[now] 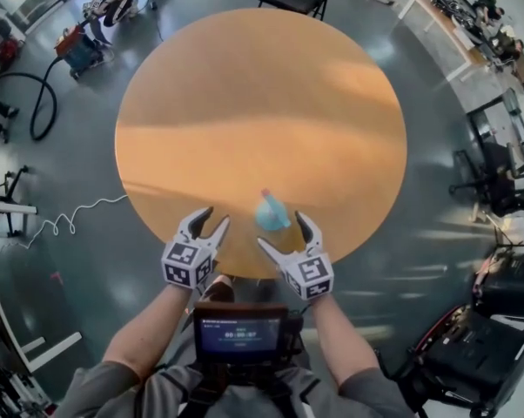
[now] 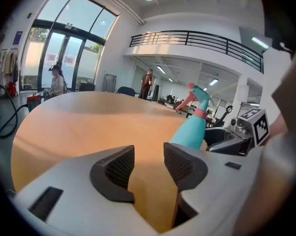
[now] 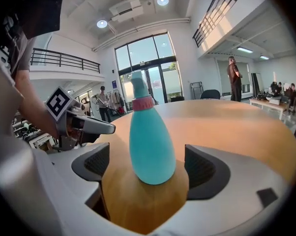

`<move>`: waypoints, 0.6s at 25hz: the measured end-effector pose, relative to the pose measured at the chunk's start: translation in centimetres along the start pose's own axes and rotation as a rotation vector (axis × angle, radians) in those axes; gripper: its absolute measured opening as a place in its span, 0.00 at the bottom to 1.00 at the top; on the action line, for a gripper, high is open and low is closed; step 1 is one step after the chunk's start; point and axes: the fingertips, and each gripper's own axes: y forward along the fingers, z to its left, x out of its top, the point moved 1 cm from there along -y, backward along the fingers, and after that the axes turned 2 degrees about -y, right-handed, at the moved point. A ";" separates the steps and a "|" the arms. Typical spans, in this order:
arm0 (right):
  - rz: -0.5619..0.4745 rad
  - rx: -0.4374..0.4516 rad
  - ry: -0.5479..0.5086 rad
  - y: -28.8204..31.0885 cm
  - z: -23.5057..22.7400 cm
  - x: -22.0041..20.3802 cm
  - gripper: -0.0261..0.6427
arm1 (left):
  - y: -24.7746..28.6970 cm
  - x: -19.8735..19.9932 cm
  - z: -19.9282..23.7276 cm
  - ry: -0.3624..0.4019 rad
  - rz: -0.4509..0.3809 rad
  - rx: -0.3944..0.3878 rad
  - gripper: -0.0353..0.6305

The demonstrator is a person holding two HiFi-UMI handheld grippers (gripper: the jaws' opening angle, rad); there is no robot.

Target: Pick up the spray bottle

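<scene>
The teal plastic spray bottle with a pink collar and trigger (image 3: 150, 141) stands upright near the front edge of the round orange-brown worktop (image 1: 262, 103). The right gripper (image 1: 282, 231) is open. The bottle's lower body stands between its jaws, and a gap shows at each pad. The left gripper (image 1: 215, 216) is open and empty, with the bottle off to its right. The bottle's long axis is vertical. In my judgement the right gripper is nearer and is placed to close across the body.

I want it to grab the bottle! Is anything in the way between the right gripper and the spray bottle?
Nothing visible. The spray bottle stands upright on the table between the right gripper's open jaws, touching neither.
</scene>
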 end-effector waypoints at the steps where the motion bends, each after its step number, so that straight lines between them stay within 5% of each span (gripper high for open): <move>1: 0.000 -0.003 0.000 0.4 -0.1 -0.2 0.75 | 0.3 -0.1 0.0 0.003 0.007 -0.004 0.33; 15: 0.003 -0.017 -0.019 4.6 -0.3 0.1 0.75 | 2.8 1.0 1.5 0.008 -0.011 0.007 0.33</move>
